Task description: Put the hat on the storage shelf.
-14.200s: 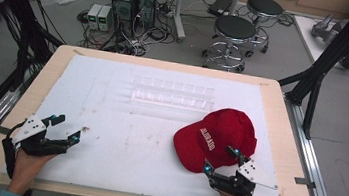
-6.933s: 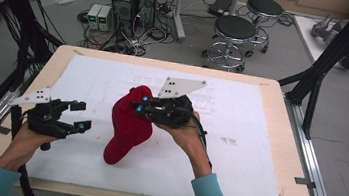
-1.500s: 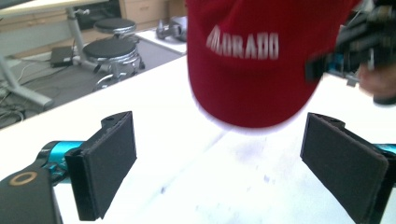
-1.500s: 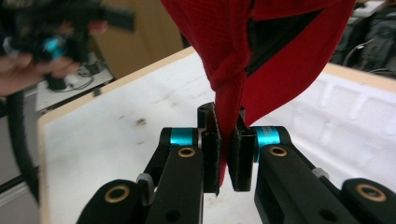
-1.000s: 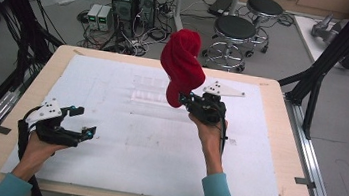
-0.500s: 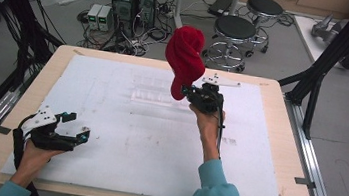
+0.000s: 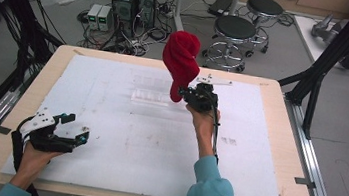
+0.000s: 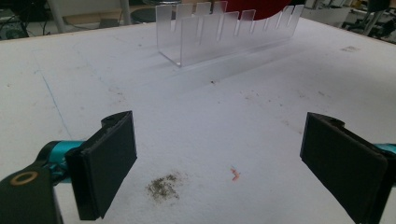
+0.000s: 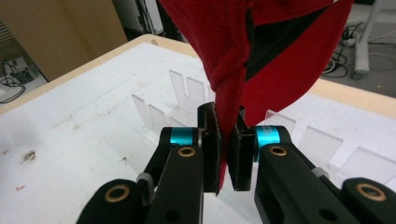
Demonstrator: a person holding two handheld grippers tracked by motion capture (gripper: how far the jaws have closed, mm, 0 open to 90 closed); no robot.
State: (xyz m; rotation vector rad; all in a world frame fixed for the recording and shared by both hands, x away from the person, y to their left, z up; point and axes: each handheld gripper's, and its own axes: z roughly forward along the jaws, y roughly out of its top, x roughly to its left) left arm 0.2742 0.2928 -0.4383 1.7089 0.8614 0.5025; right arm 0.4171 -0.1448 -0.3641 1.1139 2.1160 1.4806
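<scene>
— Where are we holding the red cap?

— Our right gripper is pinching its edge above the clear rack; our left gripper is sitting spread wide, well apart.

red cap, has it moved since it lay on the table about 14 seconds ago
Yes. The red cap has gone from the table's near right up and towards the far edge, now hanging pinched in the right claw above the clear rack.

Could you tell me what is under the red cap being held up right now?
Under the red cap, the right gripper pinches its fabric; below stands the clear slotted rack on the white board. The cap and gripper cover the rack's middle.
</scene>
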